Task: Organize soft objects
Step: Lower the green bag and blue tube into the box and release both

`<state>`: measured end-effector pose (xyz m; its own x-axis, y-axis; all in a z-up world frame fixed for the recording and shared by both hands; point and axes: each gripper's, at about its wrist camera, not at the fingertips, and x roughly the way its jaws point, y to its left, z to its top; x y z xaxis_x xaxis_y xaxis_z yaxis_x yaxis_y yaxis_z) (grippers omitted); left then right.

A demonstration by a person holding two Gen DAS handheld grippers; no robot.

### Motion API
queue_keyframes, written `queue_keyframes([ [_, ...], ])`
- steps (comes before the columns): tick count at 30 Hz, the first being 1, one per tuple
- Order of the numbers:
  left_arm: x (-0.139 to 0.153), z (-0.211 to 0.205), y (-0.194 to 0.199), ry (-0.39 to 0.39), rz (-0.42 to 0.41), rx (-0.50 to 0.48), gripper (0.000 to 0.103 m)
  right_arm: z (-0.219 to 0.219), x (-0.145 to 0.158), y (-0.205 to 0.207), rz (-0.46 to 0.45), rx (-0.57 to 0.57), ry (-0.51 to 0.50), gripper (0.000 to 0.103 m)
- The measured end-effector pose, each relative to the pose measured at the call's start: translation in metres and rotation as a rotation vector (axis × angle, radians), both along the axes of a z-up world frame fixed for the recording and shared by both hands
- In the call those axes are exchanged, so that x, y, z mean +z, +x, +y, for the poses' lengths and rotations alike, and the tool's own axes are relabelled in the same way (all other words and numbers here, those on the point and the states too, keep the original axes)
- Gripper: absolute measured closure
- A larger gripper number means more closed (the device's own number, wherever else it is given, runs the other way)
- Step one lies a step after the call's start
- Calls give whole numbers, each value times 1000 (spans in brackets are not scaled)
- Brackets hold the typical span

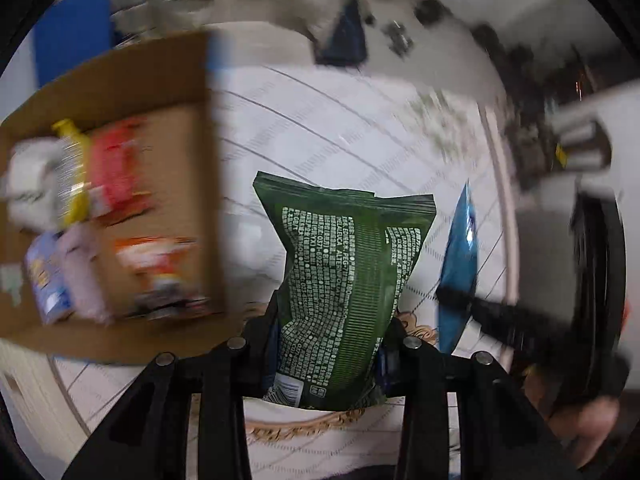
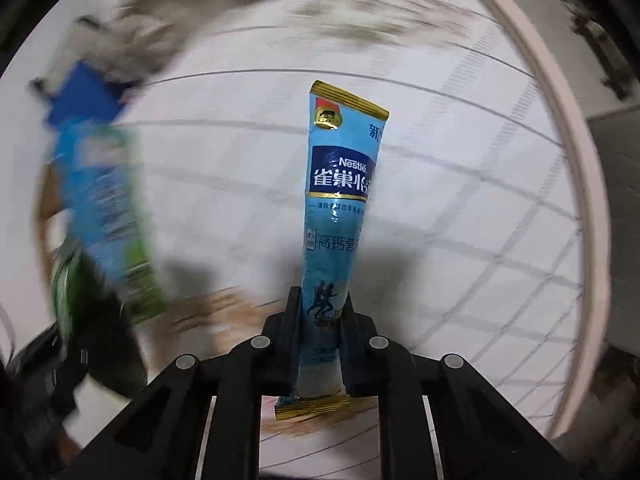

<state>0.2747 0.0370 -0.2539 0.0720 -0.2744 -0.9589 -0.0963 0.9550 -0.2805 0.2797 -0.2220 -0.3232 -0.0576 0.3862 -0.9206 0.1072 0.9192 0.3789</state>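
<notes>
2 wrist views, both blurred at the edges by motion.

In the left wrist view, the left gripper [image 1: 332, 344] has its jaws clamped on the lower part of a green pouch [image 1: 344, 280], which stands up between the fingers with white print facing the camera. The pouch hangs in the air above a white table [image 1: 320, 128] marked with thin grid lines. To the left sits an open cardboard box [image 1: 120, 80] already holding several soft packs: a red pack [image 1: 116, 168], a yellow pack [image 1: 74, 168], an orange pack [image 1: 160, 268] and some pale ones too blurred to name. At the right of this view the right gripper [image 1: 456, 300] shows edge-on, pinching a blue sachet [image 1: 460, 260].

In the right wrist view, the right gripper [image 2: 320, 332] grips that long blue sachet [image 2: 340, 208] near its lower end, jaws closed on it. The sachet points up and away, with gold seals at both ends and a Nestle label. It too is off the table [image 2: 440, 160]. The pouch [image 2: 104, 216] appears as a blur at the left.

Judgement: both hands are in the carrying step, each with 1 soft item lifted. The next move likely calls for bringing the pouch over the box opening, lowering it into a free spot beside the packs, then releasing, with the sachet to follow. The box is out of the right view, so that hand needs to swing left.
</notes>
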Motion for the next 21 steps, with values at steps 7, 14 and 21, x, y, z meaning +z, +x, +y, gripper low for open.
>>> queue_keyframes([
  [7, 6, 110, 49, -41, 80, 166, 69, 143, 73, 13, -105, 149, 112, 86],
  [14, -35, 137, 97, -55, 189, 166, 69, 223, 65, 52, -70, 241, 19, 86],
  [21, -77, 136, 115, -107, 322, 150, 66, 254, 33, 73, 5, 271, -88, 82],
])
